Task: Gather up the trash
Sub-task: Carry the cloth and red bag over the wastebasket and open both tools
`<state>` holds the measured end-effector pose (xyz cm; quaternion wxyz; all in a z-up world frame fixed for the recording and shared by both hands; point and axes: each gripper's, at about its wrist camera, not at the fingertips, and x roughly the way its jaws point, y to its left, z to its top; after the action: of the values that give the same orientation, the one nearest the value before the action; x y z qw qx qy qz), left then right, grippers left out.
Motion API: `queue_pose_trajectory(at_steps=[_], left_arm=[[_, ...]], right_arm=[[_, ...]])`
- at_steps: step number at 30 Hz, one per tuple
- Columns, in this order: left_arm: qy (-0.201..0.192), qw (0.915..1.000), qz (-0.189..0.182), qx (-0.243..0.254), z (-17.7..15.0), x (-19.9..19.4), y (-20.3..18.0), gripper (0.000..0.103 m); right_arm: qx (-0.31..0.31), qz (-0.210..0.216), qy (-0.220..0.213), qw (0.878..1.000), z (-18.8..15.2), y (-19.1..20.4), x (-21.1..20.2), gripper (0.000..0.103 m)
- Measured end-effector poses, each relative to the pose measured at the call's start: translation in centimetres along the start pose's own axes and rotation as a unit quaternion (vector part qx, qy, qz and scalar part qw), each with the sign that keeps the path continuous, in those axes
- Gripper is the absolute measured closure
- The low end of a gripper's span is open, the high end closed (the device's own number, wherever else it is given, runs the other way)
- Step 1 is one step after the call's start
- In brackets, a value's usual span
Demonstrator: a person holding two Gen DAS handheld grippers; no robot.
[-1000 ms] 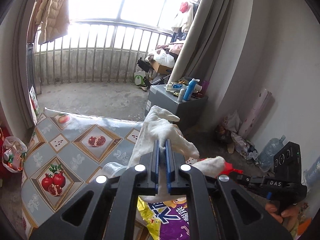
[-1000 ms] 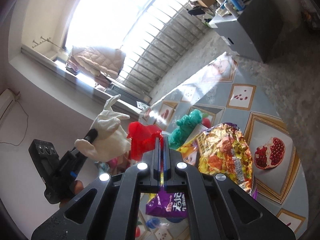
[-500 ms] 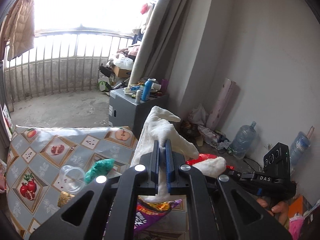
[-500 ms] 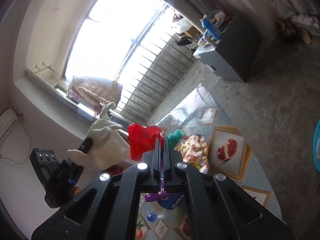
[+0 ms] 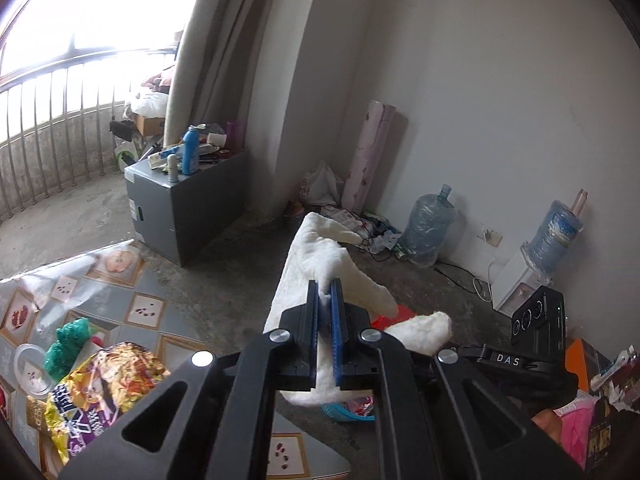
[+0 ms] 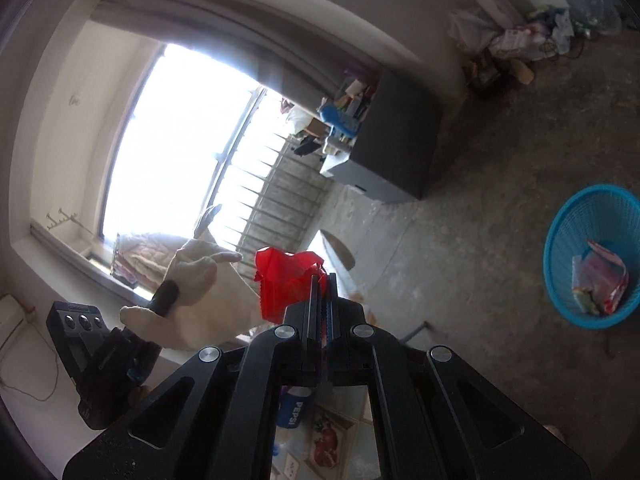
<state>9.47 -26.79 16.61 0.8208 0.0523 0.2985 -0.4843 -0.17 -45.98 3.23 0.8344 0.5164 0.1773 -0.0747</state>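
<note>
The left gripper (image 5: pixel 325 292) has its blue ribbed pads clamped tight on a white glove (image 5: pixel 320 252), a soft knitted thing with limp fingers that droop over the black jaws; the right gripper (image 6: pixel 320 288) is pinched fully together on a red plastic bag (image 6: pixel 286 280), thin and crumpled, which stands up in a bunched lump above the fingertips; in the right wrist view the glove hangs just beside the red bag. A round blue basket (image 6: pixel 560 240) of open plastic mesh stands on the rough concrete floor (image 6: pixel 480 240) to the right, with crinkled wrappers lying inside it. In the left wrist view a glossy crumpled snack bag (image 5: pixel 100 384) and a green wad (image 5: pixel 66 344) lie on the table's (image 5: pixel 152 312) shiny fruit-patterned cloth; a grey boxy cabinet (image 5: pixel 188 208) stands beyond.
</note>
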Motion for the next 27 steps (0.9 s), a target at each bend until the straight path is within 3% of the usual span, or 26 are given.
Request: queue_pose_trajectory(at_steps=[15,22,27], left_arm=[[0.108,0.9914,-0.063,0.037,-2.2,15.0,-9.1,0.098],[0.185,0.9801,-0.066,0.030,-5.6,22.9,-11.5,0.098],[0.243,0.9681,-0.058,0.024,-8.7,28.5,-11.6,0.098]], right_arm=[[0.053,-0.096,-0.056,0.992,2.4,-8.6,-4.1,0.103],[0.069,-0.185,-0.066,0.978,2.6,-13.8,-5.2,0.103],[0.092,-0.230,-0.040,0.968,2.1,-17.7,-3.9,0.103]])
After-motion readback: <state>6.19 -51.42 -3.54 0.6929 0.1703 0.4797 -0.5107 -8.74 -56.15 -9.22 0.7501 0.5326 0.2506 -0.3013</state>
